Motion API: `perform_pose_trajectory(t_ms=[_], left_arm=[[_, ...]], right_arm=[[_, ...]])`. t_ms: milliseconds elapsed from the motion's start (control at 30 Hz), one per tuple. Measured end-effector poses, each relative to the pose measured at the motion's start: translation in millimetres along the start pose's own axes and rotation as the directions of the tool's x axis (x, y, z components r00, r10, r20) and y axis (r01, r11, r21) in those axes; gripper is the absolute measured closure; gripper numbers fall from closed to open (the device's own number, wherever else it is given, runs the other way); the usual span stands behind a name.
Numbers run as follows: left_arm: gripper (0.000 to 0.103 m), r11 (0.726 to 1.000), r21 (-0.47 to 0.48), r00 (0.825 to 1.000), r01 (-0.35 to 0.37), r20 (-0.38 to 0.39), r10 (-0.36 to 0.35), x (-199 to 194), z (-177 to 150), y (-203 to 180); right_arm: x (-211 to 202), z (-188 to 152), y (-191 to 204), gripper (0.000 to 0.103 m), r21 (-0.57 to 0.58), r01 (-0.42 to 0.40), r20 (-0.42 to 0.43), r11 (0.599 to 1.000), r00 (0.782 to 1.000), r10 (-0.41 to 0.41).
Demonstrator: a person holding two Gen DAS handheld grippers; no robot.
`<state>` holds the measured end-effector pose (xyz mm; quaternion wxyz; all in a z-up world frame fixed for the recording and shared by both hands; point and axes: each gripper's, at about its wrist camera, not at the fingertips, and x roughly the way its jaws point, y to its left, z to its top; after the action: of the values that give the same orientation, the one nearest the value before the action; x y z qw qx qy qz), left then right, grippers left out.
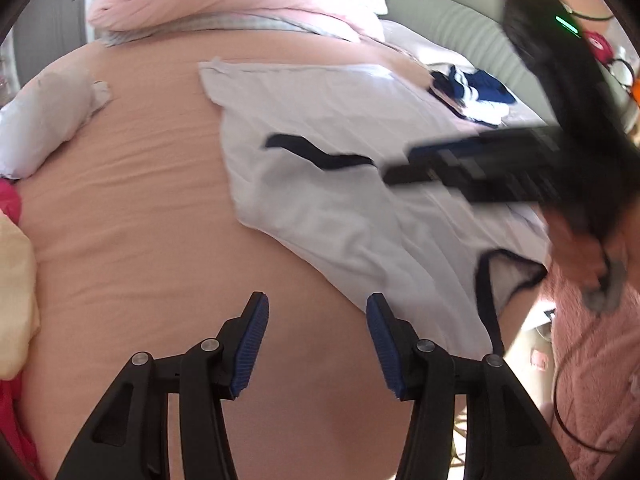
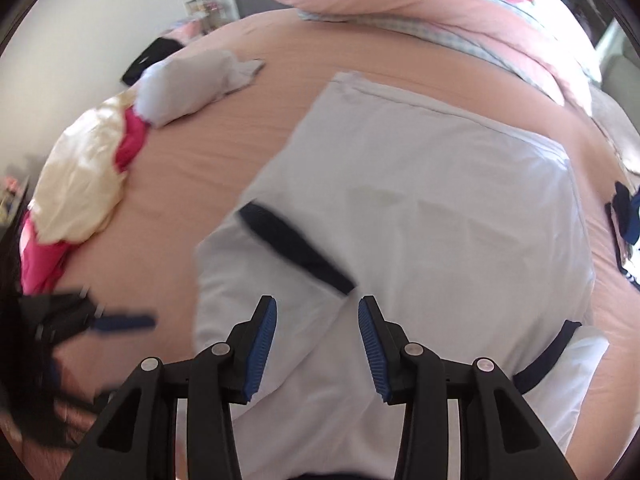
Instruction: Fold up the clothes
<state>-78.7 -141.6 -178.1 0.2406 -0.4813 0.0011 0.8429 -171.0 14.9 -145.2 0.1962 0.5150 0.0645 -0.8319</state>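
A white shirt with dark navy trim point(image 1: 340, 184) lies spread on the pink bed sheet point(image 1: 140, 200), one sleeve folded in across it. It fills the middle of the right wrist view point(image 2: 440, 208). My left gripper point(image 1: 317, 306) is open and empty above bare sheet, just left of the shirt's near edge. My right gripper point(image 2: 318, 308) is open and empty over the shirt's lower part, near the navy sleeve cuff point(image 2: 296, 244). The right gripper also shows blurred in the left wrist view point(image 1: 480, 172), and the left gripper shows blurred in the right wrist view point(image 2: 120, 322).
A rolled grey-white garment point(image 1: 44, 120) lies at the left of the bed. Cream and magenta clothes point(image 2: 84, 176) are piled at the left edge. A pink quilt point(image 1: 240, 4) is heaped at the head. Navy and white clothes point(image 1: 472, 92) lie at the far right.
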Motion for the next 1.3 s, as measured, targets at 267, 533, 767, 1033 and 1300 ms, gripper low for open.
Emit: perform_pose_trajectory(t_ms=[267,533,767,1033,1300], left_arm=[[0.055,1.000,-0.002,1.000,0.012,-0.010,-0.012,21,9,5],[0.050,1.000,-0.004,1.000,-0.006,-0.003,0.006,12,6,-2],[0.050,0.995,0.097,0.995,-0.008,-0.095,0.017,5,-36,-33],[0.051,0.994,0.108,0.989,-0.036,-0.136,0.050,-6,-56,-40],[0.052,0.994,-0.093,0.997,-0.057,0.039,0.061,-22,-4,0]], right_arm=[[15,-56,38,0.061,-0.104,-0.023,-0.116,0.994,0.993,0.011],[-14,-78,34,0.061,-0.186,-0.058,-0.163,0.981,0.986,0.027],[-21,-49,15,0.060,-0.067,-0.066,-0.078,0.996,0.995,0.061],[14,-45,14,0.061,-0.086,-0.042,-0.116,0.995,0.993,0.032],[-26,-30,-43,0.061,0.074,0.013,0.007,0.997,1.000,-0.014]])
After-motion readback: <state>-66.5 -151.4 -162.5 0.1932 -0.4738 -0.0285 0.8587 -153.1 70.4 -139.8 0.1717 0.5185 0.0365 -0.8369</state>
